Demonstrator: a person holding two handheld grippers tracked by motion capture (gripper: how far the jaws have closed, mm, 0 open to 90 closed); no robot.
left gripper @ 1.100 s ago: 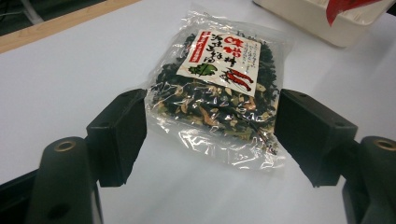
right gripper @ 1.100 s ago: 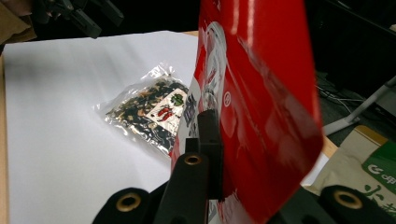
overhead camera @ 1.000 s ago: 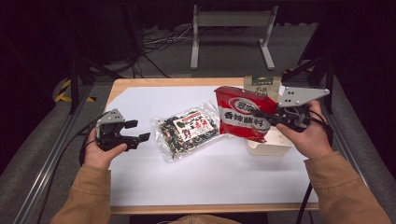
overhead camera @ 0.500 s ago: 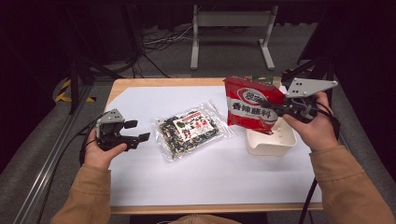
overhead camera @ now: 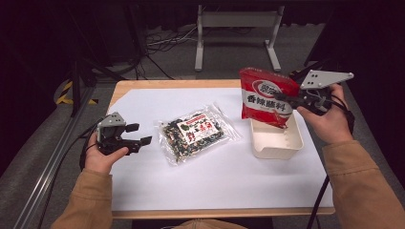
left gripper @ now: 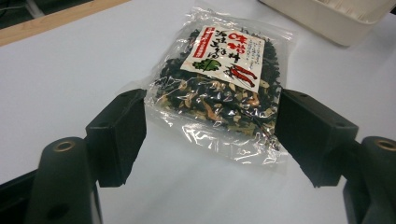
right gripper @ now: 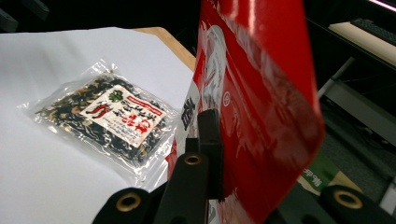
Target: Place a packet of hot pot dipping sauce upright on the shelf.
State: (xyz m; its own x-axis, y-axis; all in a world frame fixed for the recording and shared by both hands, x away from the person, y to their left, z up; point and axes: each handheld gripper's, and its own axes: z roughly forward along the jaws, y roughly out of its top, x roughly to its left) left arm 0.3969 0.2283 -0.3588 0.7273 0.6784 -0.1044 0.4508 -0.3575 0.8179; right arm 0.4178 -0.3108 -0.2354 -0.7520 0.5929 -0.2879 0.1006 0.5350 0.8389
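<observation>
My right gripper is shut on the side edge of a red snack packet, which hangs nearly upright in the air. Its lower corner is over a white plastic tray at the table's right. In the right gripper view the red packet is pinched between the jaws of my right gripper. A clear packet of dark dried seasoning lies flat at mid-table. My left gripper rests at the left, open with nothing between its fingers. In its own view my left gripper points at the clear packet.
A white sheet covers most of the wooden table. A metal stand and cables lie on the floor beyond the far edge. An aluminium rail runs along the left side.
My right gripper carried the red packet to the right and slightly up, from beside the clear packet to above the white tray. The left gripper stayed put.
</observation>
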